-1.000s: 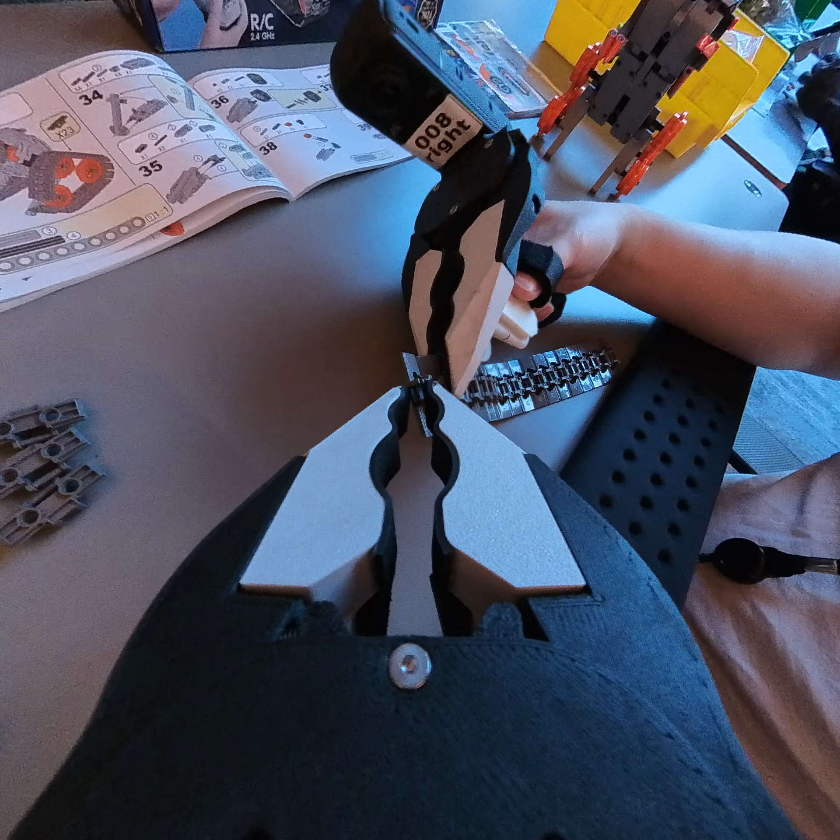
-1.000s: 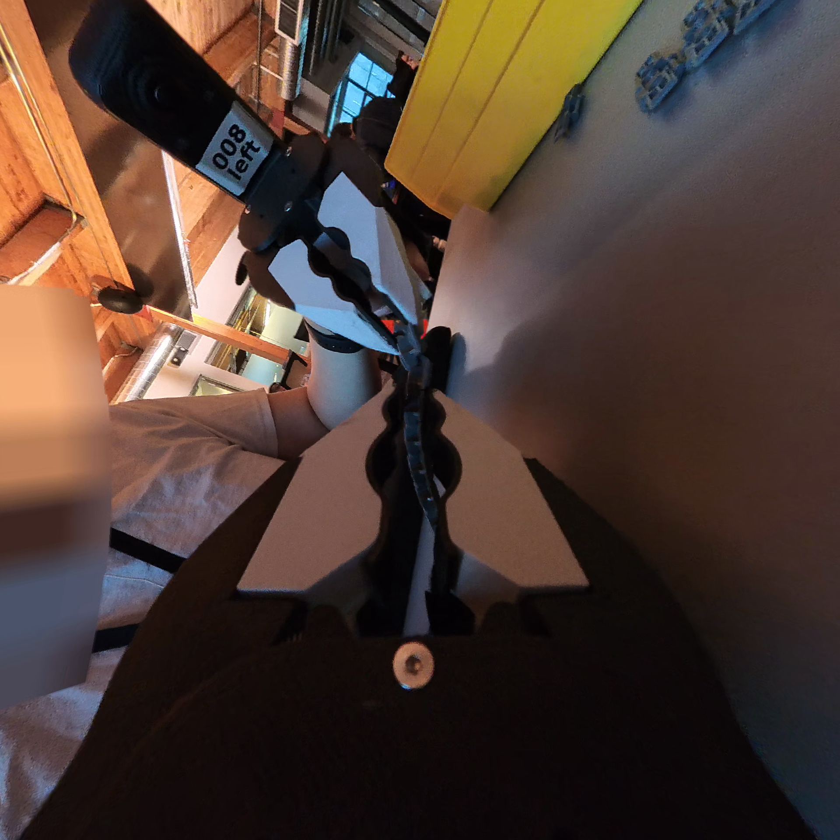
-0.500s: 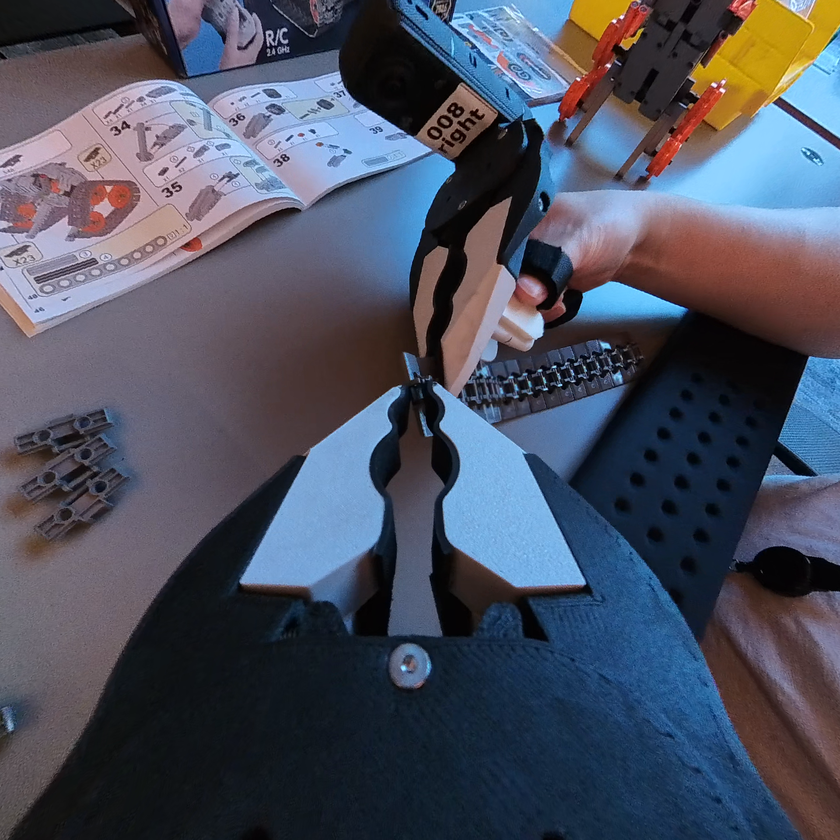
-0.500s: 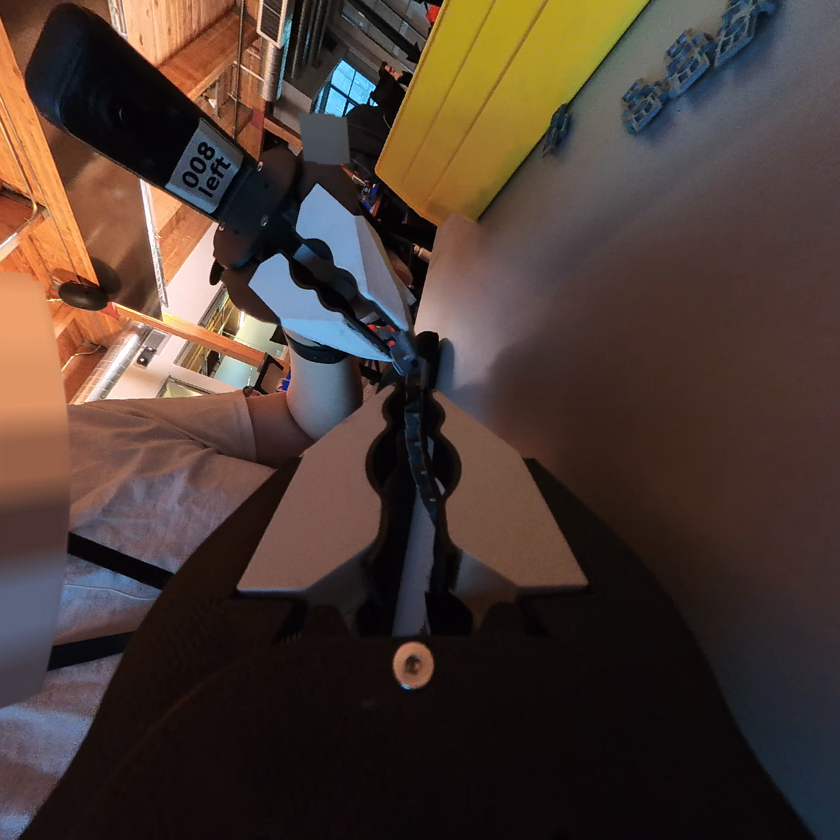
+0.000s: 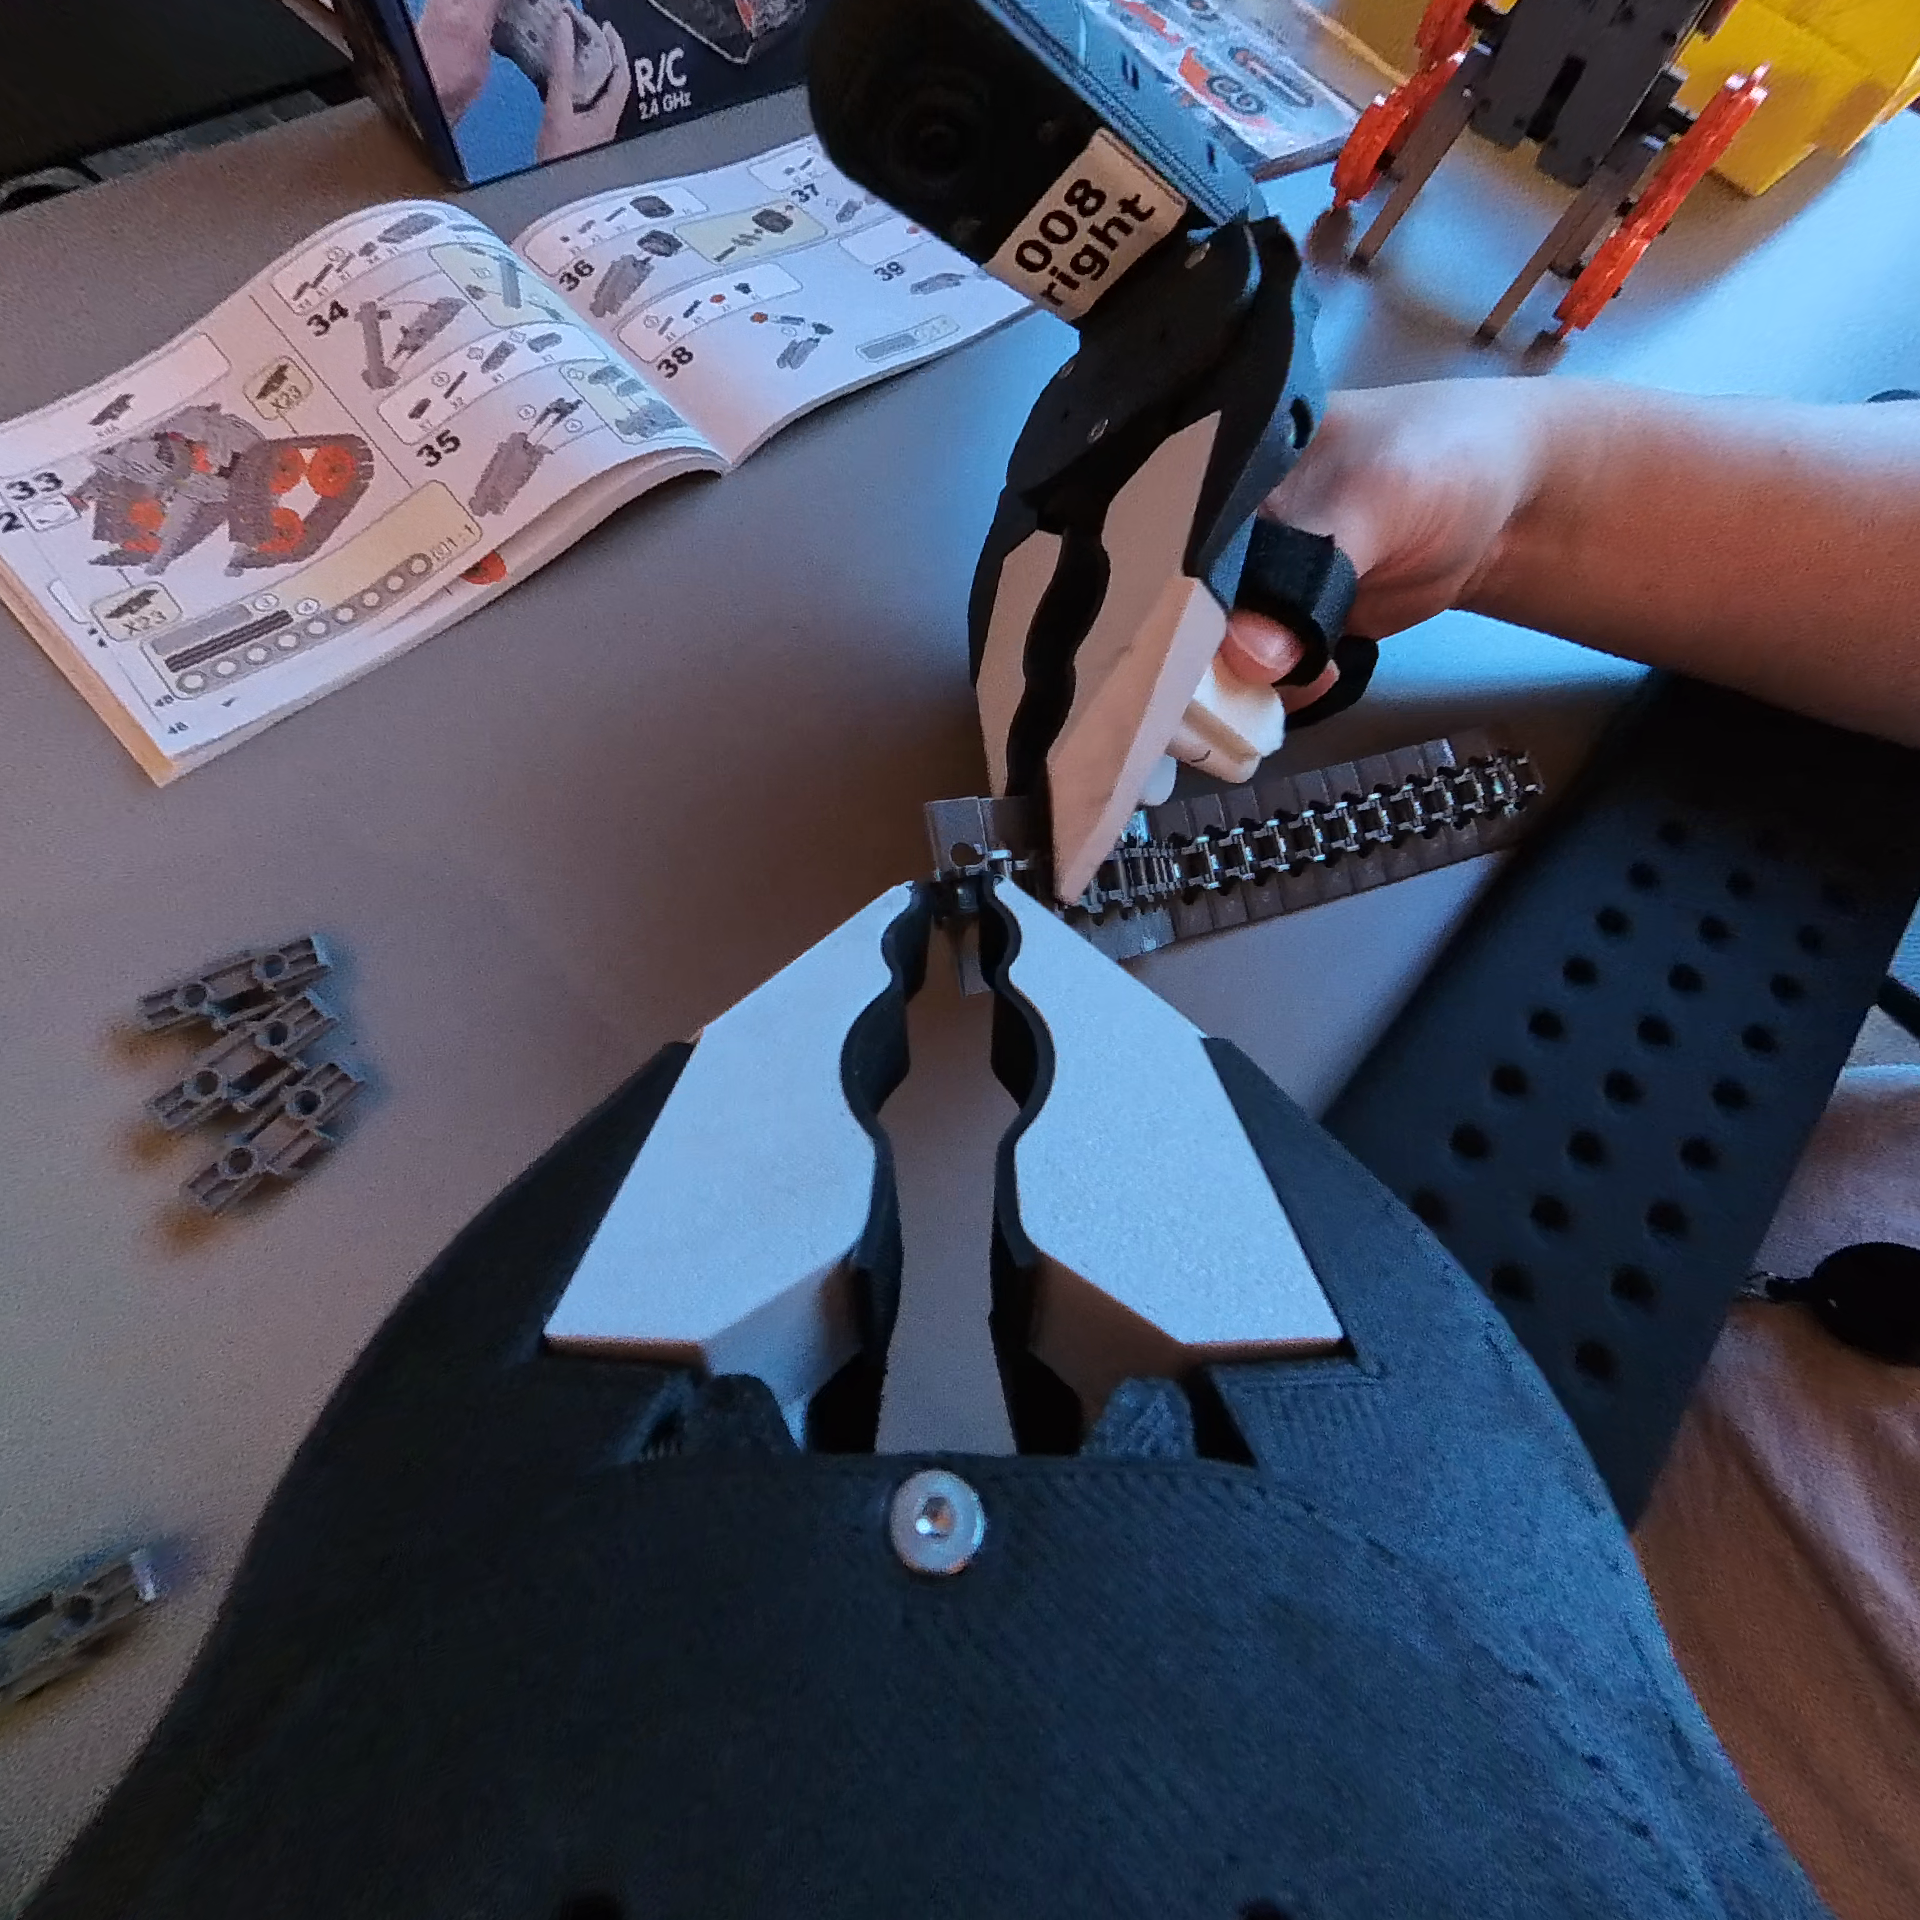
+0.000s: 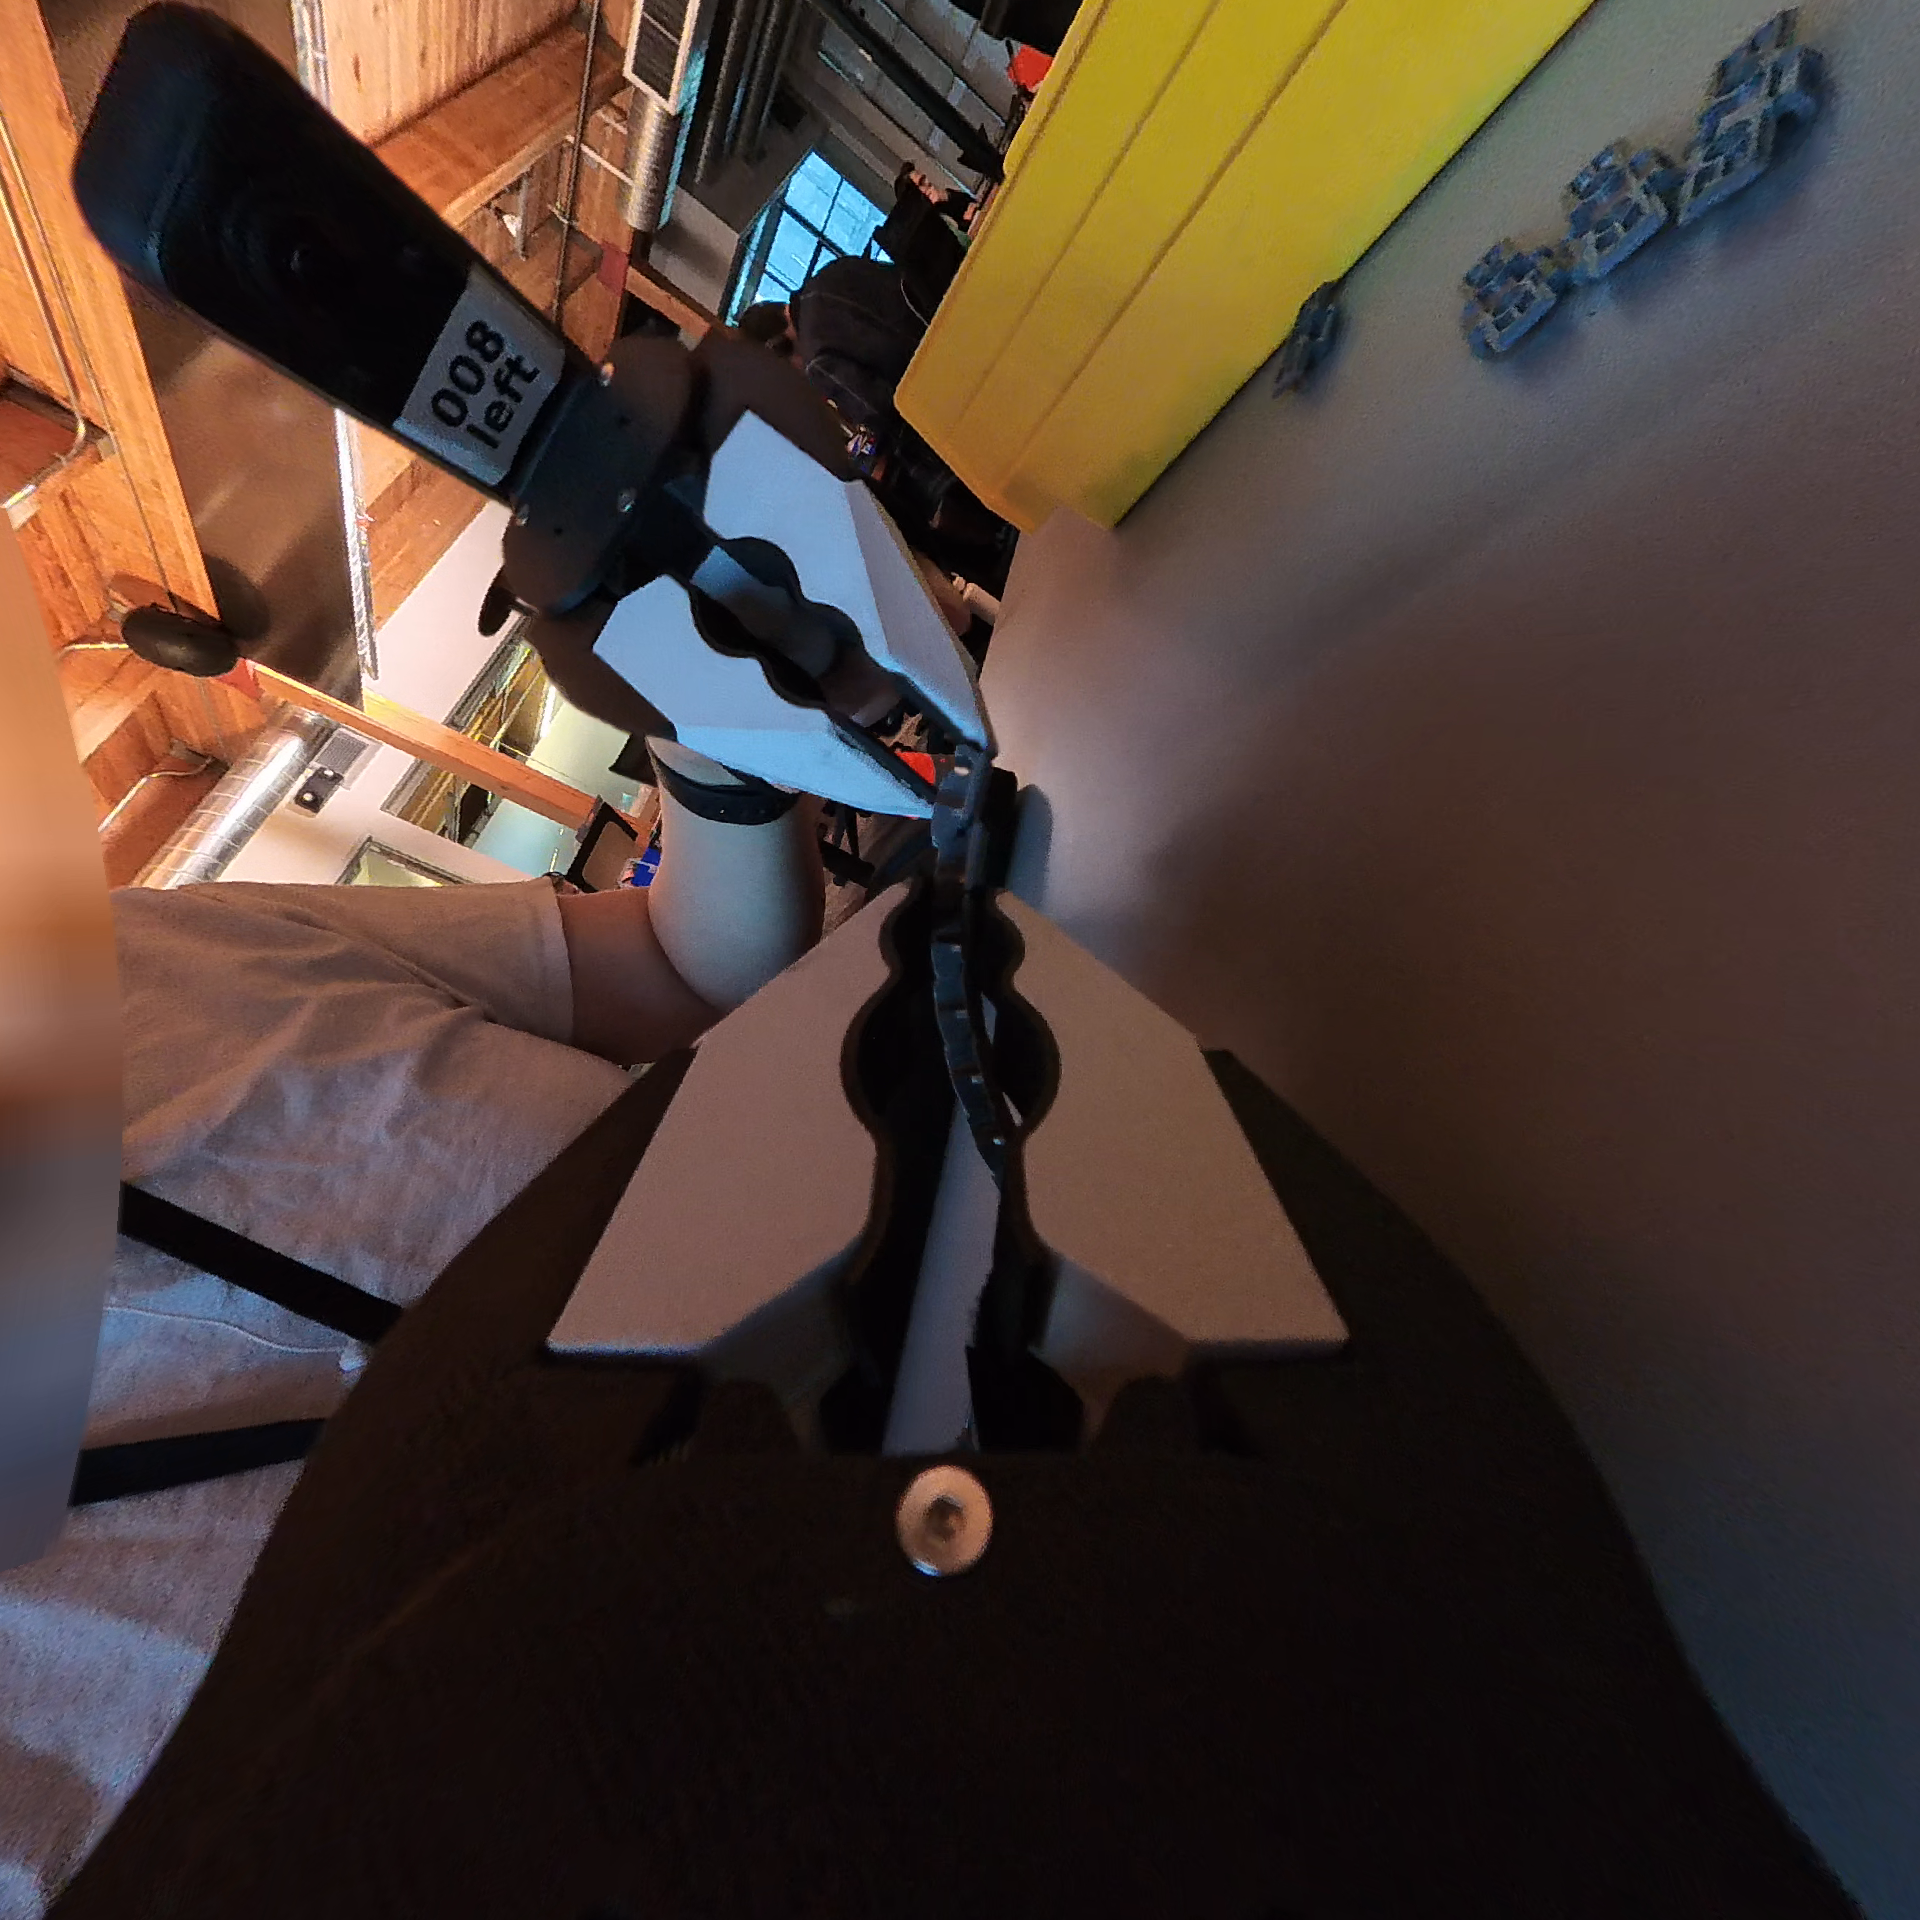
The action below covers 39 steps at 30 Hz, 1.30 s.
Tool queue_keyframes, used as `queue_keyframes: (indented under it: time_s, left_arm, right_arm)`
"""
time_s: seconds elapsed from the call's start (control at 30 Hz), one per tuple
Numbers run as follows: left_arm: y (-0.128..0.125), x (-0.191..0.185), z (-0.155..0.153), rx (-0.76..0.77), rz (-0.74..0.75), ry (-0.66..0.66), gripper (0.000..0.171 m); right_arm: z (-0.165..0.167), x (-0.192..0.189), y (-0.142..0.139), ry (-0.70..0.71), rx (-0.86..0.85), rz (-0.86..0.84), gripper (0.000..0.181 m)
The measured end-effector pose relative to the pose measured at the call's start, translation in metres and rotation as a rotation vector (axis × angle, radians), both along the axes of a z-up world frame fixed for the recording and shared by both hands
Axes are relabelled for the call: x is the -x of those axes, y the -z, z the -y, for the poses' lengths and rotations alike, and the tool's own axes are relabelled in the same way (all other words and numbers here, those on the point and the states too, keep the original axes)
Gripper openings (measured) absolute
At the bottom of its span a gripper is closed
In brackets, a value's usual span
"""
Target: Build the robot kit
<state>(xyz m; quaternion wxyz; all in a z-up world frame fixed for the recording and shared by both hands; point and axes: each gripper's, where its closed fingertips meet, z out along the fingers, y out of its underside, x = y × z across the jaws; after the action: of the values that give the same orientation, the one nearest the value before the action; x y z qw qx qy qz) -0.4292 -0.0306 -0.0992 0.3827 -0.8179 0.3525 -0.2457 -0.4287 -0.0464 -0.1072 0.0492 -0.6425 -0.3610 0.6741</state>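
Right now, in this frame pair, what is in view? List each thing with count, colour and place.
track: one, dark grey, flat on the table, near end pinched by both claws
links: small cluster, grey, loose on the table, left
booklet: one, white, open, far left
box: one, blue, behind the booklet
model: one, grey with orange wheels, far right
bin: one, yellow, behind the model
table: one, grey
panel: one, black, perforated, right
hand: one, gripping the right claw
left claw: shut on the track's end
right claw: shut on the track
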Motion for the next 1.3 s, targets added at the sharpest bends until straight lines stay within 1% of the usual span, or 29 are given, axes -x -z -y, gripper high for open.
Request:
queue_keyframes:
  time_s: [0.1, 0.3, 0.5, 0.63, 0.73, 0.8, 0.87, 0.97, 1.03, 1.13, 1.23, 1.3]
  left_arm:
    - [-0.002, -0.001, 0.002, 0.032, 0.066, 0.006, 0.007]
    - [-0.008, -0.002, 0.008, 0.151, 0.243, 0.042, 0.010]
    - [-0.007, -0.003, 0.015, 0.252, 0.358, 0.076, 0.017]
    - [-0.012, -0.003, 0.018, 0.318, 0.474, 0.108, 0.017]
    - [-0.012, -0.004, 0.021, 0.362, 0.499, 0.130, 0.017]
    - [-0.008, -0.005, 0.023, 0.385, 0.489, 0.141, 0.016]
    - [-0.008, -0.007, 0.026, 0.408, 0.497, 0.164, 0.007]
    - [-0.006, -0.007, 0.025, 0.406, 0.481, 0.161, 0.007]
    - [-0.004, -0.006, 0.022, 0.374, 0.441, 0.138, 0.006]
    - [0.001, -0.002, 0.015, 0.280, 0.313, 0.083, 0.006]
    - [0.005, 0.001, 0.009, 0.149, 0.129, 0.041, 0.007]
    - [0.007, 0.002, 0.005, 0.065, 0.010, 0.020, 0.007]
  right_arm:
    - [0.001, 0.000, -0.002, -0.009, -0.012, -0.015, 0.006]
    - [0.007, -0.001, -0.007, -0.041, -0.044, -0.054, 0.006]
    - [0.012, -0.001, -0.009, -0.066, -0.042, -0.068, 0.006]
    - [0.013, -0.001, -0.009, -0.075, -0.036, -0.072, 0.006]
    - [0.015, -0.001, -0.009, -0.085, -0.031, -0.072, 0.006]
    - [0.017, -0.001, -0.009, -0.096, -0.030, -0.069, 0.006]
    - [0.018, -0.001, -0.008, -0.102, -0.033, -0.062, 0.006]
    - [0.018, -0.001, -0.006, -0.102, -0.030, -0.053, 0.006]
    - [0.015, 0.000, -0.005, -0.087, -0.025, -0.042, 0.006]
    - [0.009, 0.002, -0.001, -0.040, -0.023, -0.007, 0.006]
    - [0.003, 0.005, 0.004, 0.010, -0.019, 0.028, 0.006]
    - [-0.001, 0.007, 0.006, 0.046, 0.015, 0.045, 0.006]
